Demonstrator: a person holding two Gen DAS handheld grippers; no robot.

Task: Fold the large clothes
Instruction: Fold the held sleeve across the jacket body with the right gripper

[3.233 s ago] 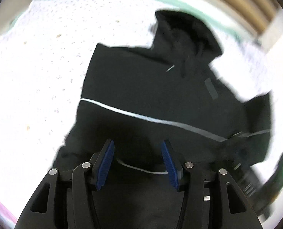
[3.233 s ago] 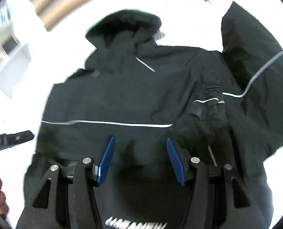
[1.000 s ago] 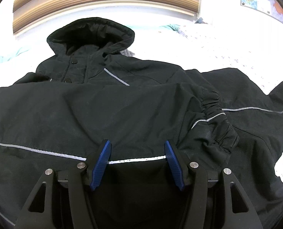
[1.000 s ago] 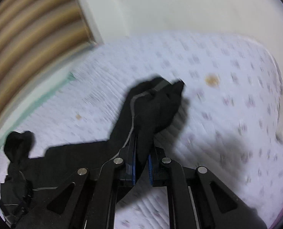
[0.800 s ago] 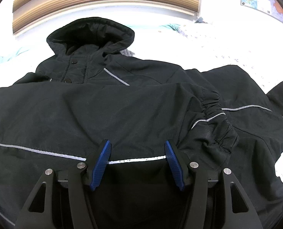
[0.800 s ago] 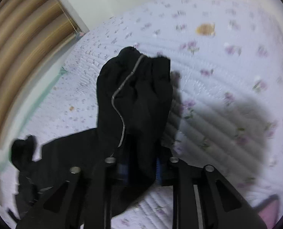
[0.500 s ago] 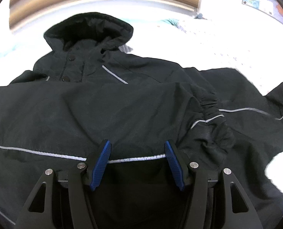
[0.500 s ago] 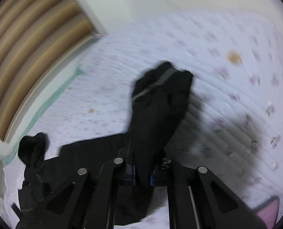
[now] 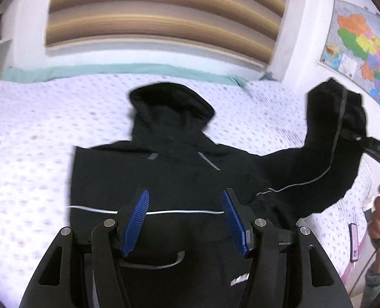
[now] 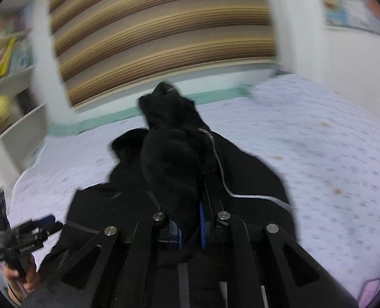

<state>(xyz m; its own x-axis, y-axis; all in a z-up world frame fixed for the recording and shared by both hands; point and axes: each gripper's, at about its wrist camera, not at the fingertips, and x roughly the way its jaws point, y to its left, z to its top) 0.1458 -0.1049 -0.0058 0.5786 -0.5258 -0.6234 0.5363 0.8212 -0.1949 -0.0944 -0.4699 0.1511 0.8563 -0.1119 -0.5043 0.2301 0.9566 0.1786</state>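
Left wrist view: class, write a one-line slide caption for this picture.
Open left tool above a black hooded jacket on a floral bedspread, while the right tool lifts its sleeve.

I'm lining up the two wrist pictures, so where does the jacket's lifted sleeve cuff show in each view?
Left wrist view: the sleeve cuff is at the upper right, lifted off the bed, pinched by the right gripper coming in from the right edge.
Right wrist view: the sleeve cuff is at centre, sticking up out of the shut right gripper.
Shared landmark: the jacket's hood, lying toward the striped headboard.
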